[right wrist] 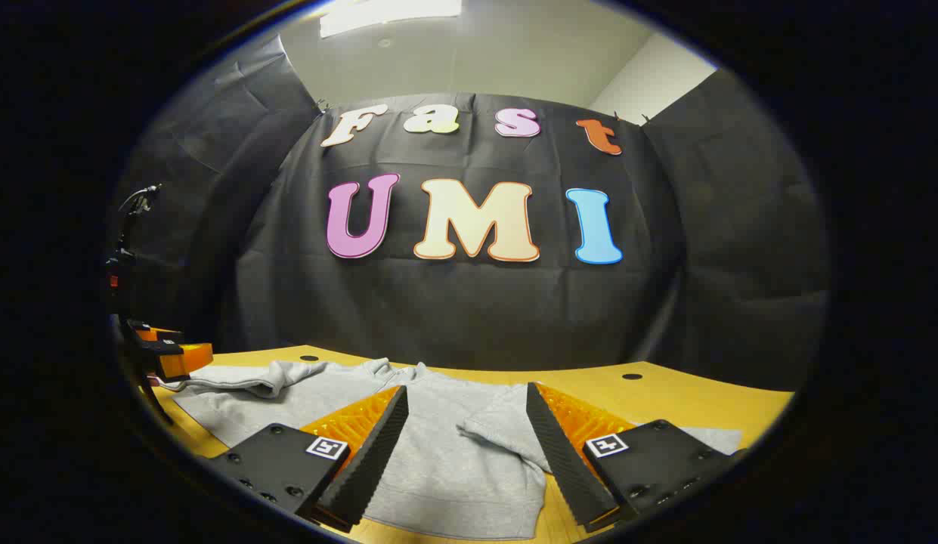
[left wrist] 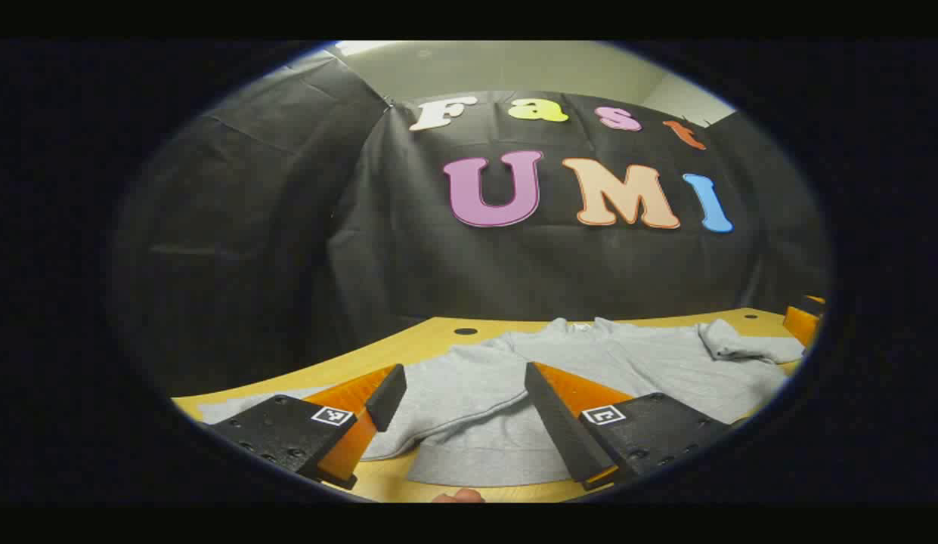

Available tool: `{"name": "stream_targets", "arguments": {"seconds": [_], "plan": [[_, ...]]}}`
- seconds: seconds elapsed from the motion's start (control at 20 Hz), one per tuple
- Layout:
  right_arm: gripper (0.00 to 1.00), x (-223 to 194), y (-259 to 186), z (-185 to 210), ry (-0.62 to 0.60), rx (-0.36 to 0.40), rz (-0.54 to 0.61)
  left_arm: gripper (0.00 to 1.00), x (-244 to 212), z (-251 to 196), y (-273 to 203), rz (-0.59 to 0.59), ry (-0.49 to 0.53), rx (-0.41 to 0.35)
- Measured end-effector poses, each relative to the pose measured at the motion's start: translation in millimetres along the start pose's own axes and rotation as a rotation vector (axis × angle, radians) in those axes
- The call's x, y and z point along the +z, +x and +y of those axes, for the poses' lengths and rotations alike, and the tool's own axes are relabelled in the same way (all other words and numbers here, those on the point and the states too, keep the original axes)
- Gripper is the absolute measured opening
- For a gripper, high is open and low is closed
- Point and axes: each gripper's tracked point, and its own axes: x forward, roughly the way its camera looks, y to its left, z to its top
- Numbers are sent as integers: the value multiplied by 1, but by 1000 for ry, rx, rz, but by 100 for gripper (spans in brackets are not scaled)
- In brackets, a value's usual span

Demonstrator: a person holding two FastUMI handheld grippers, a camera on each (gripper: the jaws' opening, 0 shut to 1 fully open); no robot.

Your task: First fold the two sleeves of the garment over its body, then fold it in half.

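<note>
A grey sweatshirt (left wrist: 589, 363) lies spread on the wooden table (left wrist: 408, 344), collar toward the back wall. In the left gripper view my left gripper (left wrist: 462, 387) hovers open over the hem and lower body, and one sleeve runs off under its left finger. A rumpled sleeve (left wrist: 744, 347) lies at the right, beside the right gripper (left wrist: 805, 321). In the right gripper view my right gripper (right wrist: 467, 400) stands open above the sweatshirt (right wrist: 438, 453), with a creased sleeve fold (right wrist: 506, 432) between its fingers. The left gripper (right wrist: 170, 355) appears at the far left by a bunched sleeve (right wrist: 234, 378).
The table (right wrist: 665, 397) ends at the black cloth wall behind the collar. Small round holes (right wrist: 632, 375) sit in the tabletop near the back. A person's fingertip (left wrist: 457, 496) shows at the bottom edge of the left gripper view.
</note>
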Motion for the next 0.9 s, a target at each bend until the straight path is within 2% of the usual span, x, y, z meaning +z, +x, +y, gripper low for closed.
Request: {"name": "stream_targets", "arguments": {"seconds": [0.2,0.35,0.55,0.75,0.9], "plan": [[98,-7,3,-4,21,-2,14,93,3,-1,-1,-16,15,0],[98,-29,4,-11,65,-19,106,94,-1,-4,-1,-11,15,-12],[99,-24,4,-22,52,-56,87,93,0,-5,-1,-14,15,-19],[99,-26,6,-21,53,-48,92,94,0,-5,-1,-12,17,-20],[98,-27,5,-9,61,8,95,93,-1,-6,0,-12,18,-20]]}}
